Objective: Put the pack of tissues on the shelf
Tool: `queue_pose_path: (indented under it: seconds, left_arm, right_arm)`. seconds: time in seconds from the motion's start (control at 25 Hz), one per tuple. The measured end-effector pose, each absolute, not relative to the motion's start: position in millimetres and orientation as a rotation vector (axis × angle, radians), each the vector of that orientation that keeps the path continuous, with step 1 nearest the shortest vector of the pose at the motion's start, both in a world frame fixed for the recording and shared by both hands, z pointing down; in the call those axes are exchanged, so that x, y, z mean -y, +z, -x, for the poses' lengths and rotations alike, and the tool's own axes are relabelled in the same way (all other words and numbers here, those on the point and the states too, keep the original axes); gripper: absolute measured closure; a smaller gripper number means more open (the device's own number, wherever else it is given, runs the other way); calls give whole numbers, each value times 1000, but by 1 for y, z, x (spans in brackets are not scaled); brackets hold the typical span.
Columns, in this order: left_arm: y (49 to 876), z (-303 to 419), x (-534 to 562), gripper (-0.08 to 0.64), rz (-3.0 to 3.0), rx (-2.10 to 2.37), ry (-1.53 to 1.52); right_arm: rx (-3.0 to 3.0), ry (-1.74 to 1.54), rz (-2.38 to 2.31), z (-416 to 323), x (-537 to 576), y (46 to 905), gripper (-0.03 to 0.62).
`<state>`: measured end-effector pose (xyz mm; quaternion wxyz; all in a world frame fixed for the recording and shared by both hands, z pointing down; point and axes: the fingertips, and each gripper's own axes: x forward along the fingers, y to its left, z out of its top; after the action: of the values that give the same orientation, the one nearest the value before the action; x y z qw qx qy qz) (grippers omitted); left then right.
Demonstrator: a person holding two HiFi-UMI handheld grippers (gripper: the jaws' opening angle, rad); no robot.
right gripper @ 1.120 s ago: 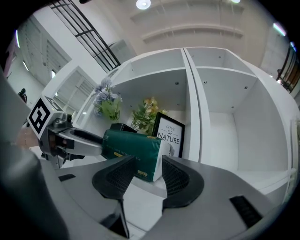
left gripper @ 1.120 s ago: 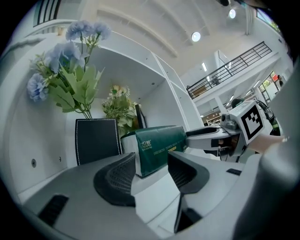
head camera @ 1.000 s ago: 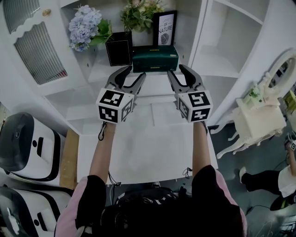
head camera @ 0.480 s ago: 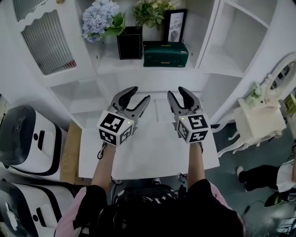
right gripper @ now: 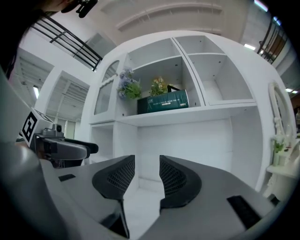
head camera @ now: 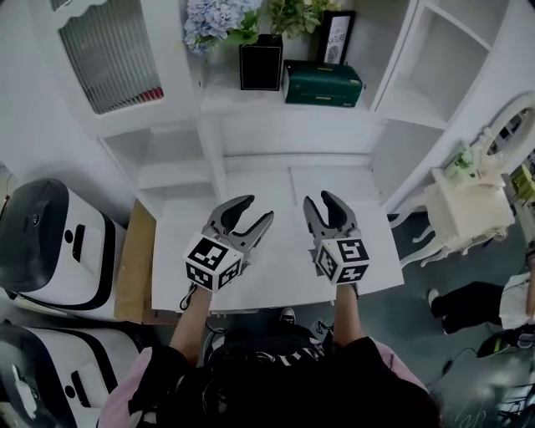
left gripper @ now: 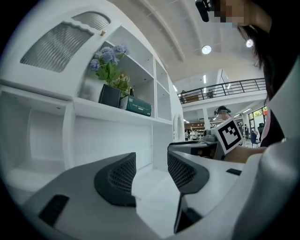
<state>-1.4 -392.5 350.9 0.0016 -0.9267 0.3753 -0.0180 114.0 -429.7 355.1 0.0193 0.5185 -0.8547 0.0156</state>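
The dark green pack of tissues point(head camera: 323, 84) lies flat on the white shelf point(head camera: 251, 99), beside a black pot. It also shows high up as the tissue pack point(left gripper: 139, 106) in the left gripper view and as the tissue pack point(right gripper: 164, 102) in the right gripper view. My left gripper point(head camera: 253, 211) and right gripper point(head camera: 319, 201) hover side by side over the white desk top point(head camera: 276, 259), well below and apart from the pack. Both stand open with nothing between their jaws, as the left gripper point(left gripper: 151, 164) and right gripper point(right gripper: 147, 168) show close up.
Blue flowers point(head camera: 216, 15) stand in the black pot point(head camera: 261, 63), with a framed picture point(head camera: 337, 38) behind the pack. Open white shelf compartments lie below and to the right. A white ornate side table point(head camera: 468, 209) is at right, white machines point(head camera: 46, 251) at left.
Both grippers have drawn back and down from the two sides of the pack to over the desk. The pack stays on the shelf.
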Motion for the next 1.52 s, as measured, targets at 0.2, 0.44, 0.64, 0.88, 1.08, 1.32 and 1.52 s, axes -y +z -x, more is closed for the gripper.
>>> queue_pose_path:
  seconds: [0.2, 0.44, 0.64, 0.88, 1.08, 1.32, 1.52]
  left_arm:
    - [398, 36, 342, 353, 3011, -1167, -104]
    - [437, 72, 290, 353, 3091, -1124, -158]
    - [453, 96, 254, 353, 3129, -1077, -165]
    - [459, 120, 226, 353, 3147, -1057, -145]
    - [456, 132, 215, 353, 3139, -1094, -111]
    - [454, 138, 202, 353, 3121, -1176, -92]
    - [450, 123, 179, 353, 3112, -1220, -74]
  right_arm:
    - [2593, 147, -1618, -85, 382, 396, 405]
    - [2565, 220, -1615, -38, 325, 427, 405]
    - [2535, 232, -1594, -4, 289, 443, 405]
    - [2519, 206, -1562, 25, 258, 444, 407]
    - [2524, 197, -1512, 39, 246, 447, 423]
    - [2549, 203, -1444, 44, 229, 449, 453]
    - [2570, 208, -1413, 26, 205, 448, 488]
